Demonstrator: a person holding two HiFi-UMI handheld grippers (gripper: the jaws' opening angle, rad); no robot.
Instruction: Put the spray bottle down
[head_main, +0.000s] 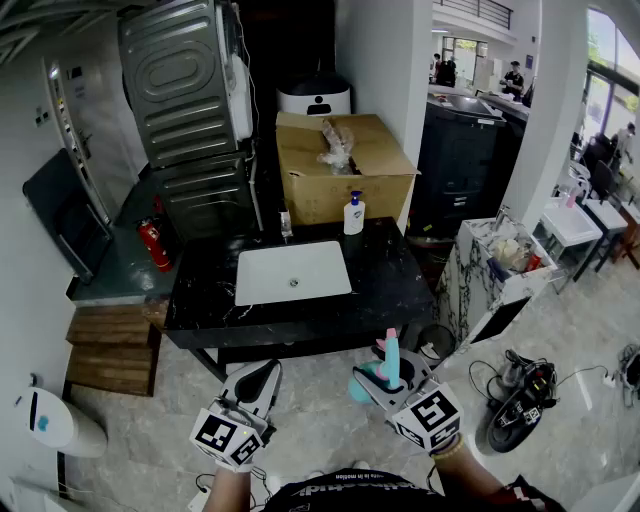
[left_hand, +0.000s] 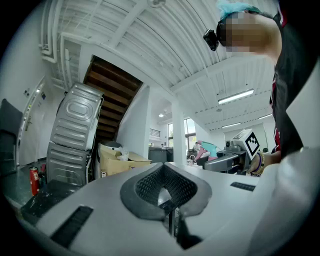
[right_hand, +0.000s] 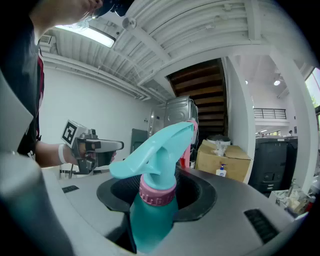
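Note:
A teal spray bottle (head_main: 391, 358) with a pink collar and pink nozzle tip stands upright between the jaws of my right gripper (head_main: 384, 380), which is shut on its body. In the right gripper view the spray bottle (right_hand: 152, 212) fills the middle, trigger head pointing up and right, and the right gripper (right_hand: 157, 195) clasps it below the collar. My left gripper (head_main: 262, 380) hangs beside it on the left, shut and holding nothing. The left gripper view shows the left gripper (left_hand: 165, 192) with its dark pads together. Both grippers hover over the floor in front of the black counter (head_main: 395, 290).
The counter holds a white sink (head_main: 292, 272) and a soap dispenser (head_main: 354, 214). Behind stand a cardboard box (head_main: 340, 170) and a grey metal machine (head_main: 190, 90). A red fire extinguisher (head_main: 153, 245) lies left, wooden steps (head_main: 105, 350) below it. Cables (head_main: 520, 395) lie on the floor right.

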